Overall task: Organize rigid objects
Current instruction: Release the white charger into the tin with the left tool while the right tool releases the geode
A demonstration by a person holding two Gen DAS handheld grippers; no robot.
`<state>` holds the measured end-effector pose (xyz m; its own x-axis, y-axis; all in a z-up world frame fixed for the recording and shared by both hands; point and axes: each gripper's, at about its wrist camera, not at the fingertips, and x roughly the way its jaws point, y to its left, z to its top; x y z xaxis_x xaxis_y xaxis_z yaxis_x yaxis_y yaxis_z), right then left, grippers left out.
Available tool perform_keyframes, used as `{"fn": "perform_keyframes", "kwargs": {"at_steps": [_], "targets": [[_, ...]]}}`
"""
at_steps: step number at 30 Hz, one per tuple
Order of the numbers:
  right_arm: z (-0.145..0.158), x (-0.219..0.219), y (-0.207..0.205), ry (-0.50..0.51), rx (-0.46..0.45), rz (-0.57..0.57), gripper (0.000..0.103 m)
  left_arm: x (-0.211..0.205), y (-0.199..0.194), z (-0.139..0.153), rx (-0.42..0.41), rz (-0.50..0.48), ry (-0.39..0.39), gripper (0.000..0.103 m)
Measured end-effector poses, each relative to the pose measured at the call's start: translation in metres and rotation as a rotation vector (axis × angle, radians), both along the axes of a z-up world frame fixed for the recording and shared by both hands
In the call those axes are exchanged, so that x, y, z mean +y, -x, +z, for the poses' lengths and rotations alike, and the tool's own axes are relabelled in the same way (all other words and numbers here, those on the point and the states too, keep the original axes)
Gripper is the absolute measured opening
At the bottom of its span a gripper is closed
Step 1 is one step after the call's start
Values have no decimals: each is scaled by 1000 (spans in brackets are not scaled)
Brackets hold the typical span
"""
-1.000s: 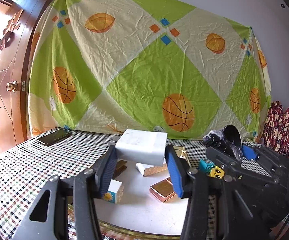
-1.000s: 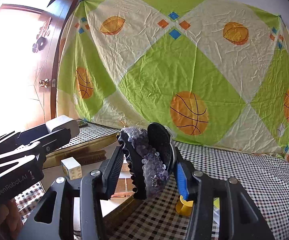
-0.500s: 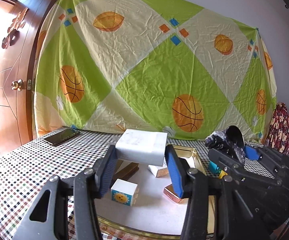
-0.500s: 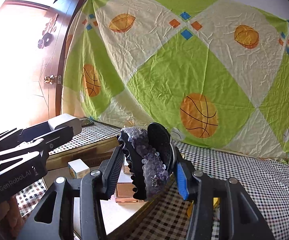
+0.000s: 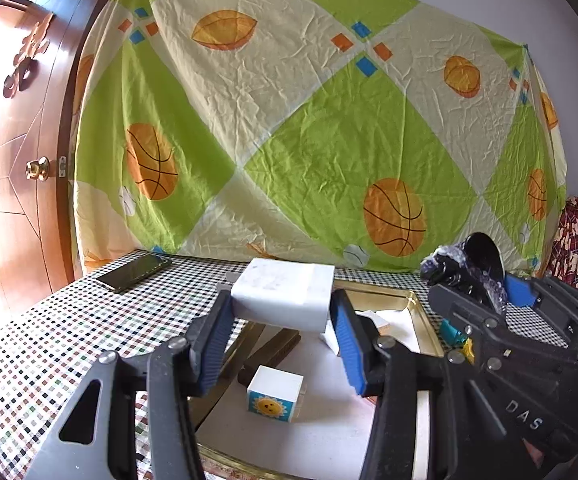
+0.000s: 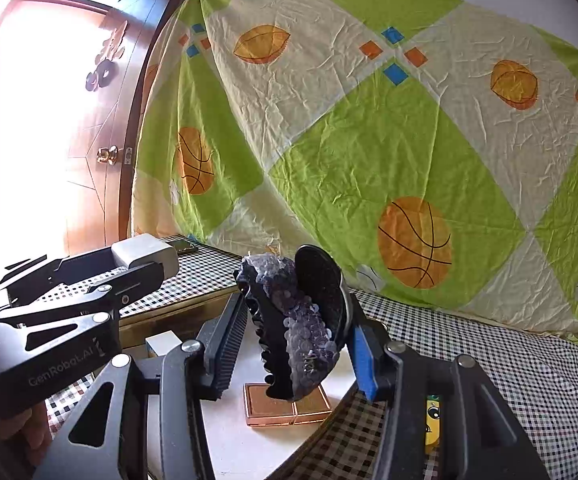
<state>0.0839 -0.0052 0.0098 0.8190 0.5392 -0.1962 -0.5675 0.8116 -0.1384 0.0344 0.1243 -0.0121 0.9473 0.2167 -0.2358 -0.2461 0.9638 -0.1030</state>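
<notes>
My left gripper [image 5: 281,336] is shut on a white rectangular box [image 5: 283,298] and holds it above the left part of a gold-rimmed tray [image 5: 417,308]. My right gripper [image 6: 297,344] is shut on a black hair claw clip with purple sequins [image 6: 301,320], held above the tray's right part [image 6: 249,452]. In the left wrist view the right gripper with the clip [image 5: 469,268] is at the right. In the tray lie a white cube with a sun picture [image 5: 275,394], a dark bar [image 5: 269,354] and a copper-coloured flat case [image 6: 287,402].
A checkered cloth [image 5: 49,340] covers the table. A black phone [image 5: 133,272] lies at the far left. A yellow toy [image 6: 432,420] and a teal piece [image 5: 451,330] sit right of the tray. A basketball-print sheet [image 5: 289,140] hangs behind; a wooden door [image 5: 21,160] is on the left.
Both grippers have risen and drawn back a little with their objects held; the tray contents sit lower in both views. The grips have not changed.
</notes>
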Motion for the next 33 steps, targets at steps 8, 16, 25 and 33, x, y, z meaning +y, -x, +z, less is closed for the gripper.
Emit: {"fn": "perform_keyframes", "kwargs": {"at_steps": [8,16,25,33], "targets": [[3,6,-17,11,40,0,51,6,-14,-1,52,-3,-6,49],[0,15,-46,39,136,10,51,6,-36,-2,158,-60,-19,49],[-15,24,-82,73,305,1,51,2,-58,-6,277,-102,-49,49],[-27,27,-96,91,382,15,52,-5,-68,-2,310,-105,-100,49]]}}
